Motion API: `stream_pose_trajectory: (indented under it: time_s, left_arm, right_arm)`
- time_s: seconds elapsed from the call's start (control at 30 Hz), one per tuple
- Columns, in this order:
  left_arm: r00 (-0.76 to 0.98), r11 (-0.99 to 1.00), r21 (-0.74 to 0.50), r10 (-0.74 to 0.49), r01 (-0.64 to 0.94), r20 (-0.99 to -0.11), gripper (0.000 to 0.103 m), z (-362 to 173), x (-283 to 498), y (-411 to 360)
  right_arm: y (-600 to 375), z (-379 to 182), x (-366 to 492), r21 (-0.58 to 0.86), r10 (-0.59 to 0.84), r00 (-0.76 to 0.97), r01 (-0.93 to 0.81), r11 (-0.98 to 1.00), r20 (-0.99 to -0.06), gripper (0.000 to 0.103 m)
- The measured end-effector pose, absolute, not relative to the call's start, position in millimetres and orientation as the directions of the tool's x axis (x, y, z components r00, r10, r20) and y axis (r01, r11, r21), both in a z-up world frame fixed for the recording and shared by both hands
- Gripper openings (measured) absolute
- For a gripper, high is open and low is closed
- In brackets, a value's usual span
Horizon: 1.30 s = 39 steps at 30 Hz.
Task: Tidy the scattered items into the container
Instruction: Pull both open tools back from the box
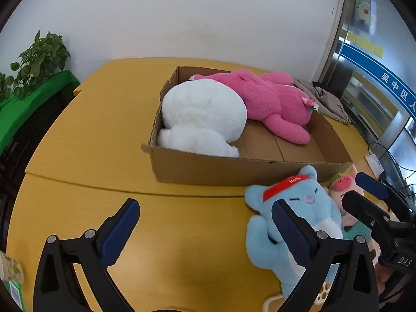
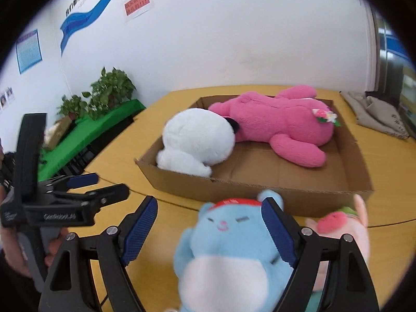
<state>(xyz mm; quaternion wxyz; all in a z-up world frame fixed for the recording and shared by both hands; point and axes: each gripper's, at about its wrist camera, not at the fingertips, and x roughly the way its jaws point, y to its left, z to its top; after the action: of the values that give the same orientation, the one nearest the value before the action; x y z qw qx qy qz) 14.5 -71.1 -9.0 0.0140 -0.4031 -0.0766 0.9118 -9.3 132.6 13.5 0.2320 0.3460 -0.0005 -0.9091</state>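
A shallow cardboard box (image 1: pixel 208 170) (image 2: pixel 260 192) stands on the yellow table and holds a white plush (image 1: pixel 202 117) (image 2: pixel 195 143) and a pink plush (image 1: pixel 275 101) (image 2: pixel 280 127). A blue plush cat with a red headband (image 1: pixel 306 208) (image 2: pixel 228 249) lies in front of the box, beside a small pink plush (image 1: pixel 345 184) (image 2: pixel 340 223). My left gripper (image 1: pixel 205 231) is open over bare table, its right finger in front of the blue plush. My right gripper (image 2: pixel 208 231) (image 1: pixel 364 189) is open, its jaws around the blue plush's head.
A grey cloth (image 1: pixel 325 98) (image 2: pixel 374 114) lies behind the box on the right. Potted plants (image 1: pixel 39 59) (image 2: pixel 111 91) stand on a green shelf at the left. Cables (image 1: pixel 390 161) run along the table's right edge.
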Motion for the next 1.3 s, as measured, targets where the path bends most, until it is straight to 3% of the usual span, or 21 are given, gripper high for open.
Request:
stream_pose_trajectory:
  time_s: [0.27, 1.3]
  left_arm:
    - [-0.680, -0.985, -0.172, 0.126, 0.000, -0.722, 0.103, -5.7, 29.9, -40.7]
    - [-0.634, -0.966, -0.251, 0.232, -0.062, -0.738, 0.103, -11.0, 28.7, -16.2]
  right_arm:
    - [163.6, 14.1, 11.0, 0.058, -0.287, -0.697, 0.334, -0.941, -0.657, 0.082]
    - [167.6, 9.6, 7.8, 0.053, -0.265, -0.686, 0.314, -0.948, -0.677, 0.082]
